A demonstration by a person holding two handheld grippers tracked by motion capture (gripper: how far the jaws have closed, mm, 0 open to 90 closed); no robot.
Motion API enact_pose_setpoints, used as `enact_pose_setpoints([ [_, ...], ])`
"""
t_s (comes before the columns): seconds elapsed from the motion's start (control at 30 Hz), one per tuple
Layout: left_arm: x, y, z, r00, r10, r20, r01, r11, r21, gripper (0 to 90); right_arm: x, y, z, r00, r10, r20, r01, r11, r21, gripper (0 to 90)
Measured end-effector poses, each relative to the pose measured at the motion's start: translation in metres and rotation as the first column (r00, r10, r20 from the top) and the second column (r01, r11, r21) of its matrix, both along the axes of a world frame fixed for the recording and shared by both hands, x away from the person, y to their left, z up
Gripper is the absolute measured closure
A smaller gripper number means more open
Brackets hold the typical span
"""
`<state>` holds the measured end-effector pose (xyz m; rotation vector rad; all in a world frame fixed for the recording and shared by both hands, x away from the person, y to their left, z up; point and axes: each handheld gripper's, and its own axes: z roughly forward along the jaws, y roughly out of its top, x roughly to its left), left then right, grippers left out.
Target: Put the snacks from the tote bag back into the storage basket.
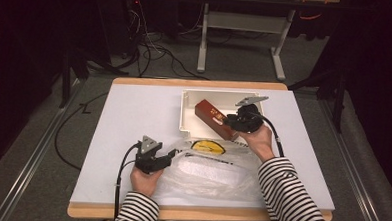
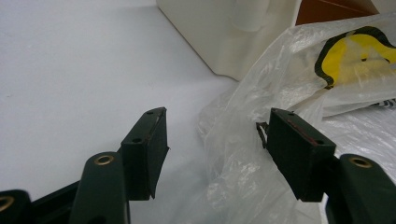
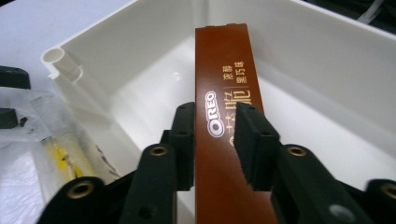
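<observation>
A brown Oreo box (image 1: 214, 119) lies slanted inside a white bin (image 1: 186, 115), its near end raised over the bin's front edge. My right gripper (image 1: 232, 123) holds that near end. In the right gripper view the pads sit against both long sides of the Oreo box (image 3: 224, 70), so my right gripper (image 3: 215, 112) is shut on it. My left gripper (image 1: 171, 158) rests at the left edge of a clear plastic bag (image 1: 206, 171). In the left gripper view my left gripper (image 2: 217, 116) stands open, with a crumpled fold of the bag (image 2: 289, 70) lying loose between the jaws.
The bag bears a yellow and black mark (image 1: 208, 147) and covers something white. It lies just in front of the bin on the white table top (image 1: 133, 118). In the right gripper view the bin's wall (image 3: 116, 37) rises around the box. Cables and table legs stand on the floor beyond.
</observation>
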<state>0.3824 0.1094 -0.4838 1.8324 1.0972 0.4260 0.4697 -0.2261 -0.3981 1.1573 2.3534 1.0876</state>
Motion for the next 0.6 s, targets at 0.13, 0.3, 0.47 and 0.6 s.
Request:
enact_pose_setpoints([
  [0.13, -0.001, 0.000, 0.000, 1.0000, -0.005, 0.003, 0.005, 1.0000, 0.000, 38.5, -0.007, -0.001, -0.003, 0.9999, 0.011, -0.005, -0.011, 0.9998, -0.018, 79.1],
  [0.3, 0.000, 0.000, 0.000, 1.0000, -0.004, 0.003, 0.004, 1.0000, -0.003, 38.5, -0.017, -0.003, -0.009, 0.9994, 0.029, -0.017, -0.030, 0.9994, -0.017, 84.0],
  [0.47, -0.001, 0.000, 0.000, 1.0000, -0.005, 0.005, 0.005, 1.0000, -0.004, 38.5, -0.024, -0.005, -0.015, 0.9978, 0.039, -0.053, -0.040, 0.9990, -0.019, 85.5],
  [0.6, -0.001, 0.001, 0.000, 1.0000, 0.001, 0.008, -0.001, 0.9999, -0.012, 38.4, -0.026, -0.002, -0.015, 0.9973, 0.047, -0.056, -0.048, 0.9987, -0.019, 86.3],
])
